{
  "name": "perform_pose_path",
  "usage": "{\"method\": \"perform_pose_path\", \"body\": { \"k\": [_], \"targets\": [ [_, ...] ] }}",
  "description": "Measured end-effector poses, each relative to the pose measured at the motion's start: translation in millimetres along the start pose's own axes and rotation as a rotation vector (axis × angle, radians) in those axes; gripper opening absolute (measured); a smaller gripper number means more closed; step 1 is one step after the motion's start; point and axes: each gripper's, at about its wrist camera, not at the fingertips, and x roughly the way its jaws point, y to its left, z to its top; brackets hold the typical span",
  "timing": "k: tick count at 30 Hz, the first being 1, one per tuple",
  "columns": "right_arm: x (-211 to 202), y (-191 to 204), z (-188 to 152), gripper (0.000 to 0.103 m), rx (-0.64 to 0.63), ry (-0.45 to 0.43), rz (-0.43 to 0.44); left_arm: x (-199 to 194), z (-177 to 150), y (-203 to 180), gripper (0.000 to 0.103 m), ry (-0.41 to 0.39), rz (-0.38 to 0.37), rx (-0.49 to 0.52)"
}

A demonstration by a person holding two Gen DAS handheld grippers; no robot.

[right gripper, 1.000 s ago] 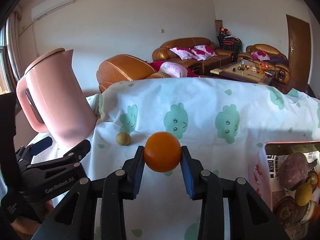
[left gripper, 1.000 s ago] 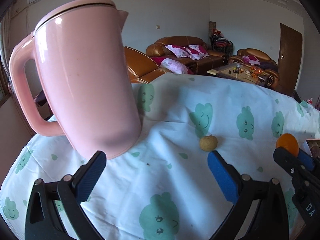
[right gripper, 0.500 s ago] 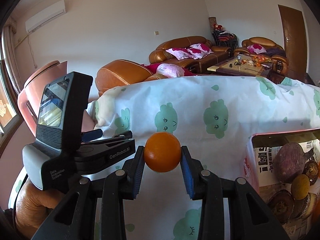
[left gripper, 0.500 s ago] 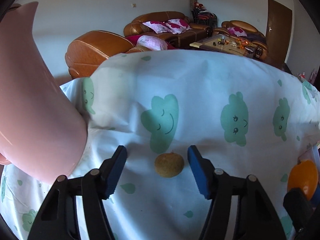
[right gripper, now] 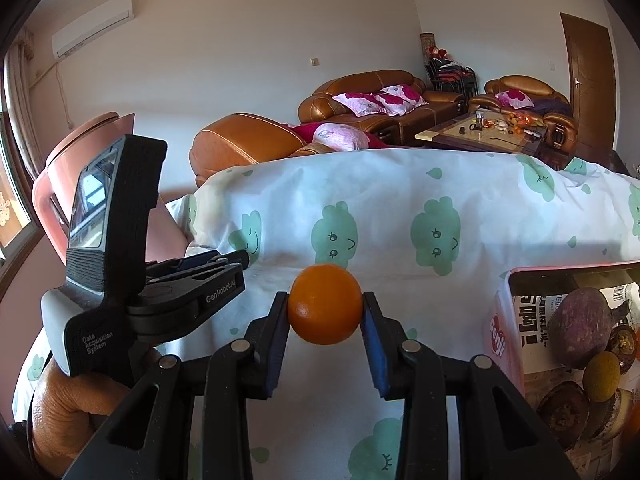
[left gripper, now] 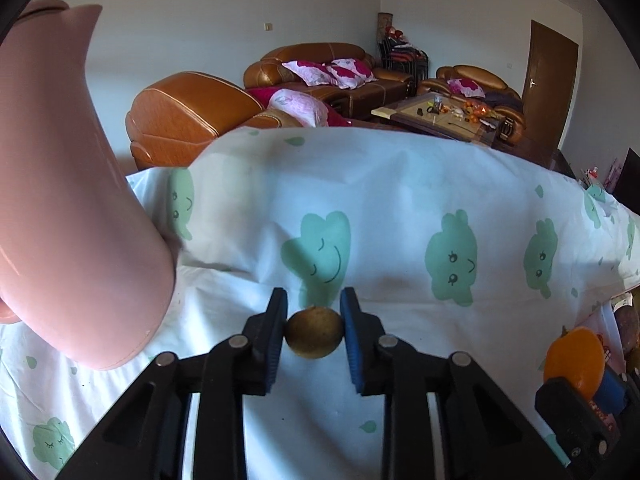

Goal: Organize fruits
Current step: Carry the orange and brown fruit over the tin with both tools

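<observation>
A small brown round fruit (left gripper: 314, 332) sits between the blue pads of my left gripper (left gripper: 314, 330), which has shut on it just above the cloud-print cloth. My right gripper (right gripper: 325, 308) is shut on an orange (right gripper: 325, 303), held over the cloth. That orange (left gripper: 575, 356) also shows at the right edge of the left wrist view. My left gripper's body (right gripper: 160, 280) appears at the left of the right wrist view, held by a hand (right gripper: 76, 412). A pink-rimmed box (right gripper: 508, 320) at the right holds a purple fruit (right gripper: 580, 326), a yellow one (right gripper: 601, 376) and several brown ones.
A tall pink kettle (left gripper: 68, 208) stands at the left on the table, close beside my left gripper. The white cloth with green clouds (left gripper: 400, 208) covers the table. Brown sofas (right gripper: 384, 96) and a coffee table (right gripper: 480, 132) lie beyond its far edge.
My left gripper moved forward and right, away from the kettle, to the small brown fruit and its jaws closed from wide open onto it. The right gripper kept still with the orange.
</observation>
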Motion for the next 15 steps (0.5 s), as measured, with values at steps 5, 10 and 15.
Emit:
{"method": "perform_pose_path", "body": {
  "k": [5, 10, 15],
  "targets": [
    [-5.3, 2.3, -1.2, 0.037, -0.011, -0.03, -0.01, -25.7, -6.8, 5.9, 0.029, -0.109, -0.052, -0.019],
    [-14.7, 3.1, -2.7, 0.037, -0.013, -0.072, -0.024, -50.5, -24.8, 36.1, 0.029, -0.171, -0.051, -0.11],
    [-23.7, 6.1, -3.9, 0.037, -0.039, -0.108, -0.046, -59.7, -36.0, 38.8, 0.029, -0.181, -0.04, -0.12]
  ]
}}
